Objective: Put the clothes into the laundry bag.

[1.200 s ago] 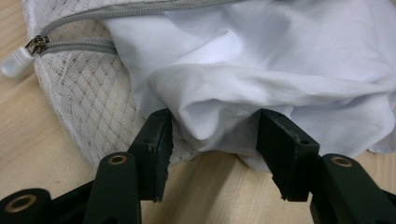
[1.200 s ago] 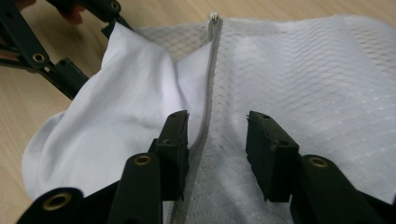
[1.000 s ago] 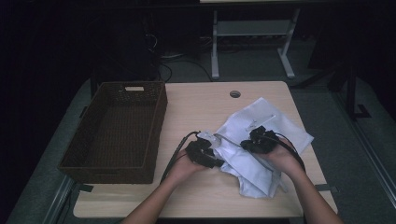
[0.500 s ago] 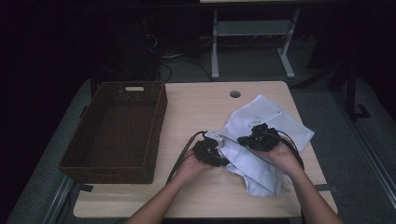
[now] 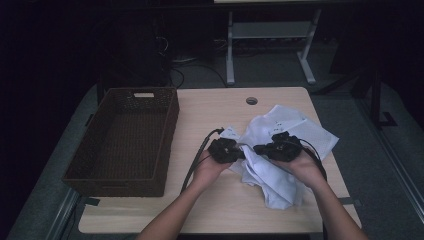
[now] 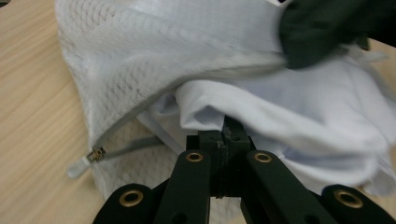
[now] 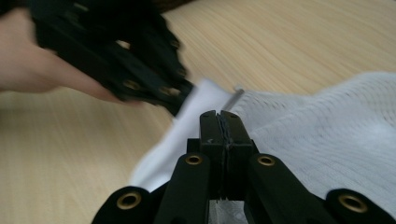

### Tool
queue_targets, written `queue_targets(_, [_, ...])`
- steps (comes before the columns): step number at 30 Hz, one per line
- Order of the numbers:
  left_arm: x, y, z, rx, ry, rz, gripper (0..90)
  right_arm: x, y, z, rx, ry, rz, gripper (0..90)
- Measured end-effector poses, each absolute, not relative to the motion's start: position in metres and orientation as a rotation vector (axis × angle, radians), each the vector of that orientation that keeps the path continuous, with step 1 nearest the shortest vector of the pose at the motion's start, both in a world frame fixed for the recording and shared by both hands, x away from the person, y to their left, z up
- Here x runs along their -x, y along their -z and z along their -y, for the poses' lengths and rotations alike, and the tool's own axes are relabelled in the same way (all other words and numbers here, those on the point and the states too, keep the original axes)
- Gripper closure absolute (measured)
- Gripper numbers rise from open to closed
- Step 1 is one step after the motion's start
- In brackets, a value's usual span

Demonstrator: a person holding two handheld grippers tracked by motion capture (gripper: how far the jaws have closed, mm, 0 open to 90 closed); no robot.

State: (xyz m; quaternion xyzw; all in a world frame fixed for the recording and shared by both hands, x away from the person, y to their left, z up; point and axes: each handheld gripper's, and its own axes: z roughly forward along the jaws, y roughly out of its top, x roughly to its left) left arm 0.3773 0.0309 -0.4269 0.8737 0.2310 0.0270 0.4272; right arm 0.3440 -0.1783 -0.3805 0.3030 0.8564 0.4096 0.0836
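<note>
High view: both tongs (image 5: 244,151) clamped on white laundry bag (image 5: 295,132).

**Colours and patterns on the worktop**

Worktop (image 5: 210,210): pale wood grain, light tan.
Mesh bag (image 6: 154,51): white, fine honeycomb weave, grey zip line with a clear pull.
Cloth (image 6: 299,116): plain white, no print.
Basket (image 5: 125,137): dark brown wicker weave.
Left hand-held gripper (image 5: 243,152) and right hand-held gripper (image 5: 258,149): black, with brass-coloured rivets.
Floor (image 5: 380,150): dull grey.
</note>
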Motion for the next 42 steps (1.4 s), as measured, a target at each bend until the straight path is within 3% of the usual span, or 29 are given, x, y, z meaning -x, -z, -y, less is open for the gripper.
queue_targets(7, [-0.388, 0.456, -0.007, -2.199, -0.037, -0.635, 87.2, -0.34, 0.374, 0.179, -0.889, -1.261, -2.545, 88.7])
queue_targets(12, [-0.385, 0.449, -0.018, -2.203, -0.052, -0.657, 69.5, -0.342, 0.379, 0.185, -0.917, -1.238, -2.541, 88.6])
queue_targets(20, [-0.361, 0.435, -0.061, -2.233, -0.012, -0.642, 50.0, -0.345, 0.38, 0.192, -0.948, -1.226, -2.52, 88.6])
queue_targets(29, [-0.336, 0.454, -0.043, -2.305, 0.072, -0.532, 43.0, -0.346, 0.383, 0.186, -0.936, -1.199, -2.538, 88.6])
queue_targets(32, [-0.336, 0.461, -0.032, -2.327, 0.048, -0.519, 46.4, -0.345, 0.384, 0.186, -0.938, -1.195, -2.544, 88.6])
queue_targets(33, [-0.336, 0.463, -0.029, -2.333, 0.034, -0.512, 52.5, -0.345, 0.384, 0.186, -0.938, -1.196, -2.545, 88.6])
queue_targets(36, [-0.339, 0.464, -0.023, -2.333, 0.032, -0.495, 83.0, -0.345, 0.384, 0.187, -0.935, -1.198, -2.548, 88.6])
queue_targets(37, [-0.34, 0.463, -0.022, -2.327, 0.029, -0.495, 87.7, -0.345, 0.384, 0.186, -0.935, -1.197, -2.549, 88.6])
queue_targets(42, [-0.343, 0.445, -0.022, -2.248, -0.028, -0.487, 89.1, -0.344, 0.386, 0.184, -0.925, -1.189, -2.563, 88.7])
